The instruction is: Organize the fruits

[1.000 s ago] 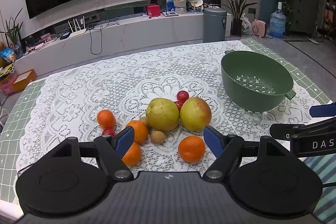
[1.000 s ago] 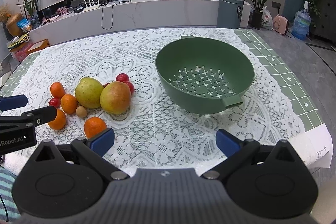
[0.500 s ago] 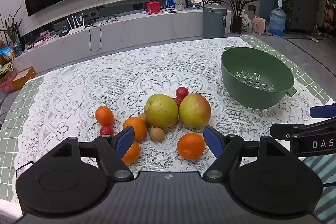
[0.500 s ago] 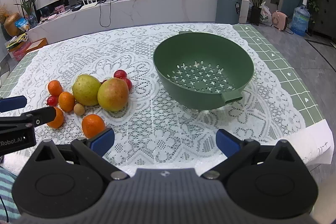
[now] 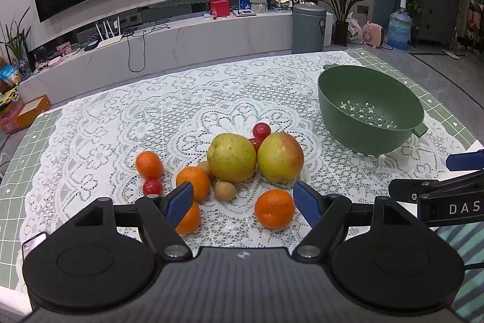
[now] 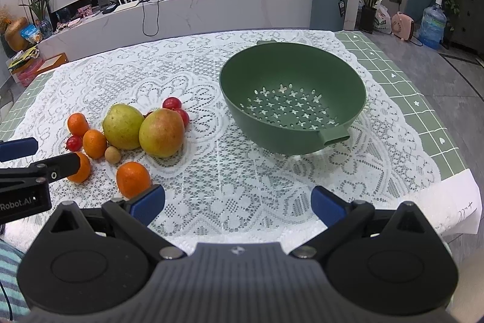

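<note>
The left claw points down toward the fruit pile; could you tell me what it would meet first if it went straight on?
Probably the nearest orange, lying on the lace cloth between the open left claw's fingers, slightly right of centre. The small brown fruit is the other candidate; depth is unclear.

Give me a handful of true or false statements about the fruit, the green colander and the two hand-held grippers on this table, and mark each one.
1. The green colander has no fruit in it. True.
2. The left hand-held gripper is closed on an orange. False: its jaws stand open and hold nothing.
3. The yellow-green pear lies right beside the red-blushed apple. True.
4. The fruits lie on a bare wooden tabletop. False: they lie on a white lace tablecloth.
5. The right hand-held gripper is open and empty. True.
</note>
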Demonstrator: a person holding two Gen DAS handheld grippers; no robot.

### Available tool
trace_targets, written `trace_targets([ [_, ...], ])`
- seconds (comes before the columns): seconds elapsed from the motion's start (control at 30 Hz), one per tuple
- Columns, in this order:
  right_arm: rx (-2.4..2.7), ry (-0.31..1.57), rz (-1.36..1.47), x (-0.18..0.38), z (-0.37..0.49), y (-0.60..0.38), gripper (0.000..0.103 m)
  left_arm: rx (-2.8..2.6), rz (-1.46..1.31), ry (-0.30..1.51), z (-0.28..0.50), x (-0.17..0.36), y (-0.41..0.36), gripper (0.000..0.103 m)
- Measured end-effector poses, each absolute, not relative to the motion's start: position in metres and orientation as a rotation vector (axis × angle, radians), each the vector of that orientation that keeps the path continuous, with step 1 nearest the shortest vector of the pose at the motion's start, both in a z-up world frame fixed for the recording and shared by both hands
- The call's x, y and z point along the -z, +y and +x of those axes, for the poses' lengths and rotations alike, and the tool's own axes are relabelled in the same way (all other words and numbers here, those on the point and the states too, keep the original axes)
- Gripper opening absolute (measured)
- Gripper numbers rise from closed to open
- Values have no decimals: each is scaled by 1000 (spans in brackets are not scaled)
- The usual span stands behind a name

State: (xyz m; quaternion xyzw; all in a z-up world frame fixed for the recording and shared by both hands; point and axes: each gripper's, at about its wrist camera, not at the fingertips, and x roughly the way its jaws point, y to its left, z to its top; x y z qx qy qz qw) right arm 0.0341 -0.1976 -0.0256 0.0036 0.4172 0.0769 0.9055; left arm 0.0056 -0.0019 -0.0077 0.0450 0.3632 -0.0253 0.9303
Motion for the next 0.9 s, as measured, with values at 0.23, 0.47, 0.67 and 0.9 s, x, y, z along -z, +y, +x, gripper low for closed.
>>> trace_targets([
  [0.23, -159, 863, 7, 26, 34, -198, 99, 51, 92, 744, 6, 8, -2, 88],
  [0.47, -178, 860, 15, 27, 35, -196, 99, 56, 93, 743, 6, 8, -2, 88],
  [0.67, -274, 800, 16, 27, 37, -188, 99, 70, 62, 741, 10, 8, 8, 82],
  [0.9, -372, 758, -15, 31, 49, -172, 89, 78, 5, 767, 16, 14, 25, 72],
])
